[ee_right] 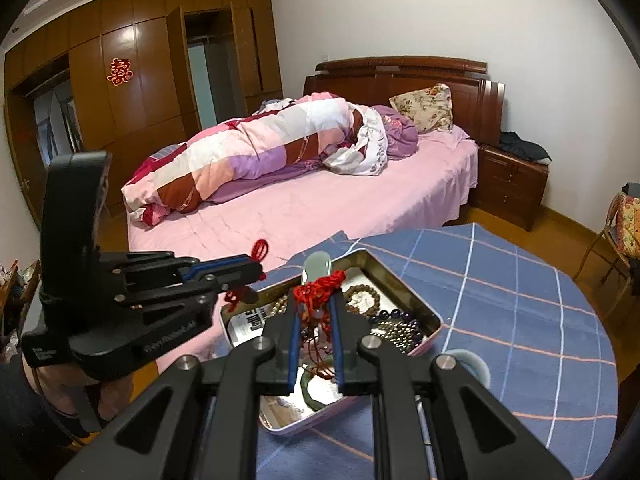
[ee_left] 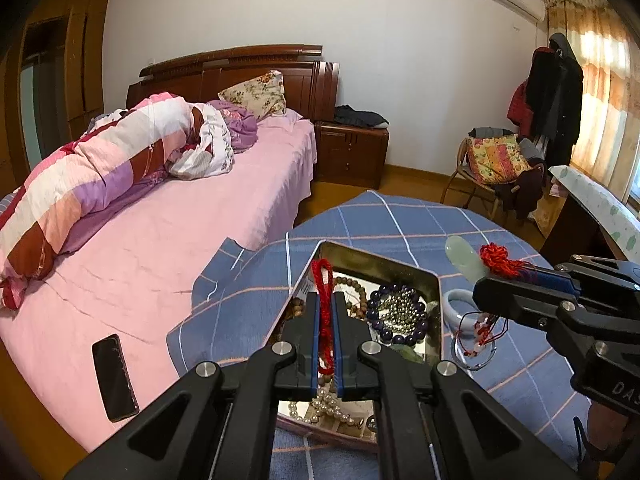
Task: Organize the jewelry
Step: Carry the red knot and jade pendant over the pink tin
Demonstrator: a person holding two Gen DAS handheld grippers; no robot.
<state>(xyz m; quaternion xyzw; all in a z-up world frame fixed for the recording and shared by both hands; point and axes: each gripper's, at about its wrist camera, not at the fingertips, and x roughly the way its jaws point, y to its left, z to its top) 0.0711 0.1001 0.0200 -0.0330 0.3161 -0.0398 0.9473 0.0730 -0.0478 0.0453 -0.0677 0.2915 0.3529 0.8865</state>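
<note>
both grippers are hovering over the metal tin (ee_left: pixel 434 280): left gripper (ee_left: pixel 326 312) pinching a red cord (ee_left: pixel 326 280), right gripper (ee_right: pixel 316 308) clamping a jade pendant (ee_left: pixel 464 258) by its red knot. probably next: lowering each into the tin without tangling.

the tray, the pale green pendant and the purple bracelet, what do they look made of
Tray: likely tin-plated metal, since its inner floor and walls mirror the beads.
Pendant, held by its red cord in the right gripper: looks like jade or glass, pale, translucent, glossy and smooth.
Purple bracelet: polished dark round beads, perhaps amethyst or glass; the highlights suggest a hard stone.
</note>
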